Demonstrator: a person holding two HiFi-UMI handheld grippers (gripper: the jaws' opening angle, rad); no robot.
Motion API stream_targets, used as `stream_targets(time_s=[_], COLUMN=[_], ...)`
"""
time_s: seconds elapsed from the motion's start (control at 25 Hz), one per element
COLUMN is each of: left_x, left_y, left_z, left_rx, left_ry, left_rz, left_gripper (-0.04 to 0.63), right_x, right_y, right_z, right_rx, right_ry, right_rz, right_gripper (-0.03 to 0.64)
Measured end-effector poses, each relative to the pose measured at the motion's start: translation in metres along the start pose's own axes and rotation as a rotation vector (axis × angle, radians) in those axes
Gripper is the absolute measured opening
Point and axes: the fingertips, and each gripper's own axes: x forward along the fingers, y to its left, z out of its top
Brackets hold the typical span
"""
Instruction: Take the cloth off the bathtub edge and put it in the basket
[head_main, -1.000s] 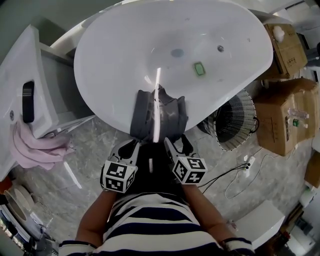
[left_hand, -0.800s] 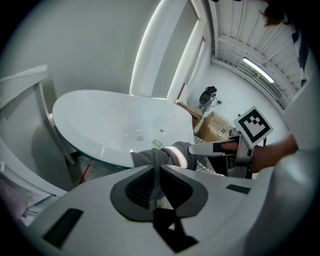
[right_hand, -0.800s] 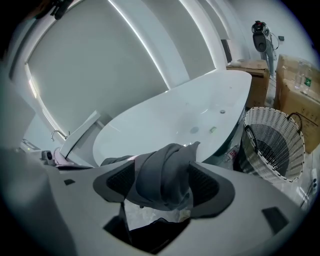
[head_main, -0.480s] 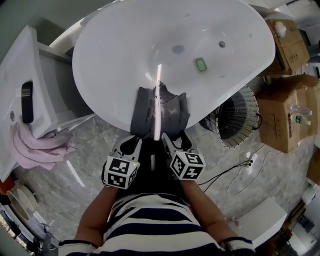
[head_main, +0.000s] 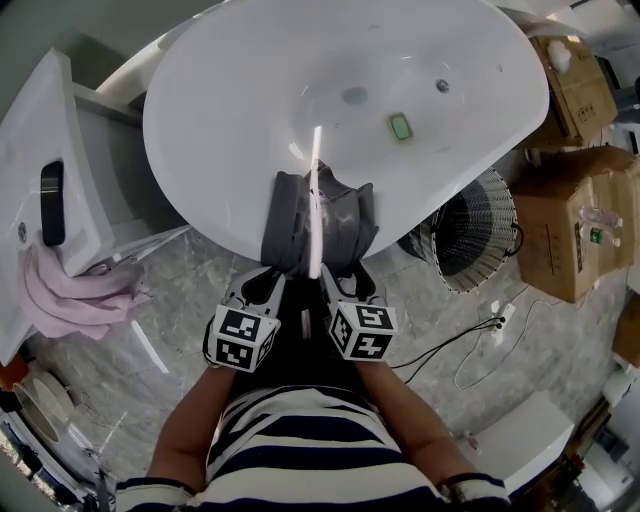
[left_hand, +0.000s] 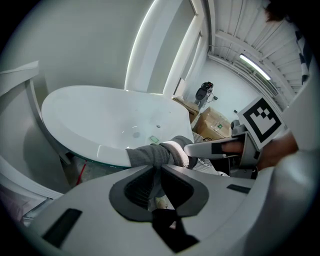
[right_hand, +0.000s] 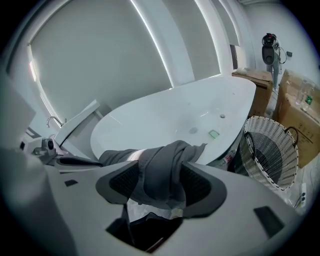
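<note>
A grey cloth (head_main: 315, 225) hangs folded over the near rim of the white bathtub (head_main: 230, 120). Both grippers are at its lower edge, just below the rim. My left gripper (head_main: 262, 287) has its jaws almost together, pinching a thin fold of the cloth (left_hand: 150, 154). My right gripper (head_main: 345, 285) stands wide, and its jaws are closing round a thick bunch of the cloth (right_hand: 165, 160) that hangs between the pads. The wire basket (head_main: 490, 215) stands on the floor to the right of the tub, also seen in the right gripper view (right_hand: 272, 150).
A small green object (head_main: 400, 127) lies in the tub bottom. Cardboard boxes (head_main: 580, 230) stand right of the basket. A pink towel (head_main: 70, 295) hangs from a white unit (head_main: 40, 150) at the left. A cable (head_main: 450, 345) runs across the marble floor.
The right gripper has shifted a little left and forward, closer under the cloth. The left gripper has stayed at the cloth's edge, and the cloth hangs as before.
</note>
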Motion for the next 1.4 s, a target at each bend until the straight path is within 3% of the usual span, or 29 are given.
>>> stream_targets(time_s=[0.52, 0.88, 1.12, 1.4], left_x=[-0.004, -0.013, -0.021, -0.018], left_y=[0.006, 0.003, 0.014, 0.015], left_z=[-0.007, -0.007, -0.017, -0.014], left_rx=[-0.023, -0.01, -0.025, -0.042], left_ry=[0.017, -0.015, -0.036, -0.056], left_rz=[-0.023, -0.031, 0.007, -0.033], left_gripper=[0.037, 0.037, 0.138, 0.21], right_x=[-0.003, -0.008, -0.013, -0.022], right_y=[0.015, 0.017, 0.019, 0.028], right_z=[-0.001, 0.0, 0.0, 0.0], right_rx=[0.041, 0.025, 0.027, 0.011], right_ry=[0.002, -0.004, -0.008, -0.023], right_rz=[0.016, 0.037, 0.054, 0.074], right_gripper=[0.139, 0.081, 0.076, 0.074])
